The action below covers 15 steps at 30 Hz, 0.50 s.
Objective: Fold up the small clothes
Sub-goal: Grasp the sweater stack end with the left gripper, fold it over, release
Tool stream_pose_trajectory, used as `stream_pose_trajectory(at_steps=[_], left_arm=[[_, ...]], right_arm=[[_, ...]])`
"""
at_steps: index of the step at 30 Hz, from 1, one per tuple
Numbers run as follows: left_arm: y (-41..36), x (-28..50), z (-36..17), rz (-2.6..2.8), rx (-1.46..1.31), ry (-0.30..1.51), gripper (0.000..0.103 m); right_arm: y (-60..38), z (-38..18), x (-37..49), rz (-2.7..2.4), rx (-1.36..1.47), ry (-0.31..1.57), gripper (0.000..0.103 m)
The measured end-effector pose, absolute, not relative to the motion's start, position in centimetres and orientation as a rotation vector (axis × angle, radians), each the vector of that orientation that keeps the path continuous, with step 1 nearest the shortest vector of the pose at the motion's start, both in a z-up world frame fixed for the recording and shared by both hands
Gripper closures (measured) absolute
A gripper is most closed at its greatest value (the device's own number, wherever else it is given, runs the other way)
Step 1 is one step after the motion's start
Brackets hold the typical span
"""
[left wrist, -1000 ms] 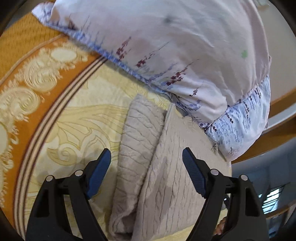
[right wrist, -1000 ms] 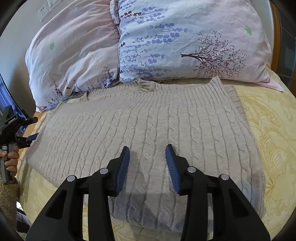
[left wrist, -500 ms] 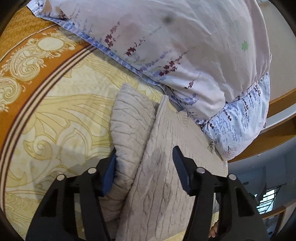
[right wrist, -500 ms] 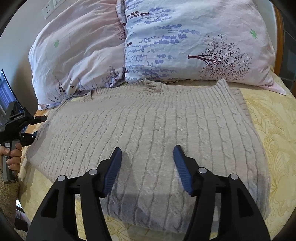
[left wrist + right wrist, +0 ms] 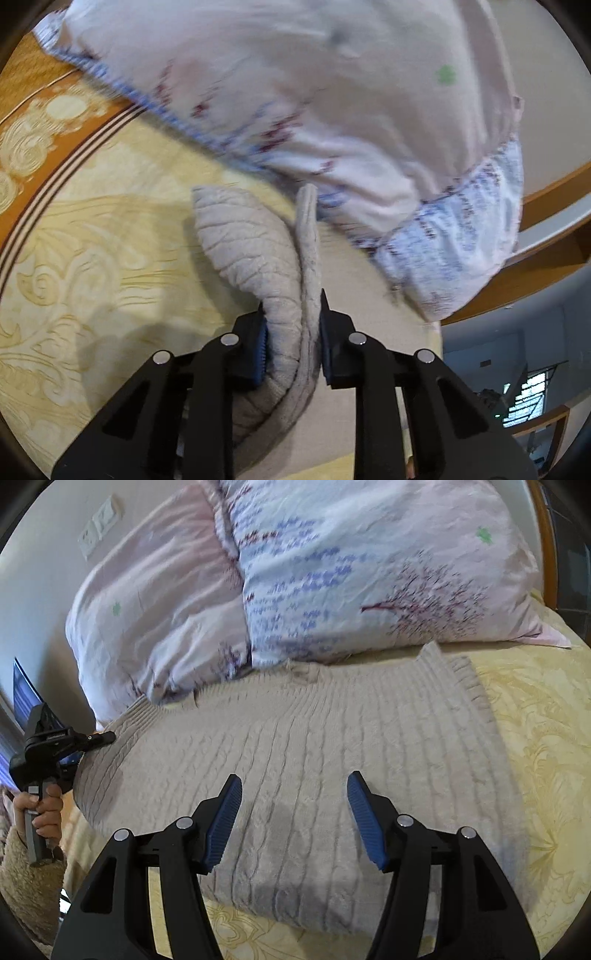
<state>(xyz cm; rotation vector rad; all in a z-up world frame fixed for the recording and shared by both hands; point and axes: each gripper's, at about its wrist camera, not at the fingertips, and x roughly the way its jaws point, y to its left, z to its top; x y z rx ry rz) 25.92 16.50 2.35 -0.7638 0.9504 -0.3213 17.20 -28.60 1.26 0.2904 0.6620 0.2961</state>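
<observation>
A beige cable-knit sweater [image 5: 314, 760] lies spread on the yellow bedspread [image 5: 546, 738], its neck toward the pillows. My left gripper [image 5: 291, 336] is shut on the sweater's bunched side edge [image 5: 258, 258], which is lifted into a fold. In the right wrist view the left gripper [image 5: 79, 744] shows at the sweater's left edge, held by a hand. My right gripper [image 5: 293, 801] is open and empty, hovering over the sweater's lower middle.
Two floral pillows [image 5: 351, 572] lean at the head of the bed, touching the sweater's neck edge; one also shows in the left wrist view [image 5: 332, 103]. An orange patterned border [image 5: 33, 122] runs along the bedspread. A wooden bed frame [image 5: 546, 199] lies behind.
My left gripper moved forward and closed on the sweater's side edge, lifting it. My right gripper opened wider and stayed over the sweater's lower middle.
</observation>
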Motion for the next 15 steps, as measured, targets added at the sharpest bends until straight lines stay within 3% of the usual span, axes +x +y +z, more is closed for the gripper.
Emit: stream_pose_trajectory(at_steps=[15], left_arm=[[3.4, 26.9, 7.5, -0.601, -0.816, 0.888, 0.084]], right_arm=[[-32.4, 2.6, 16.1, 0.273, 0.346, 0.595, 0.041]])
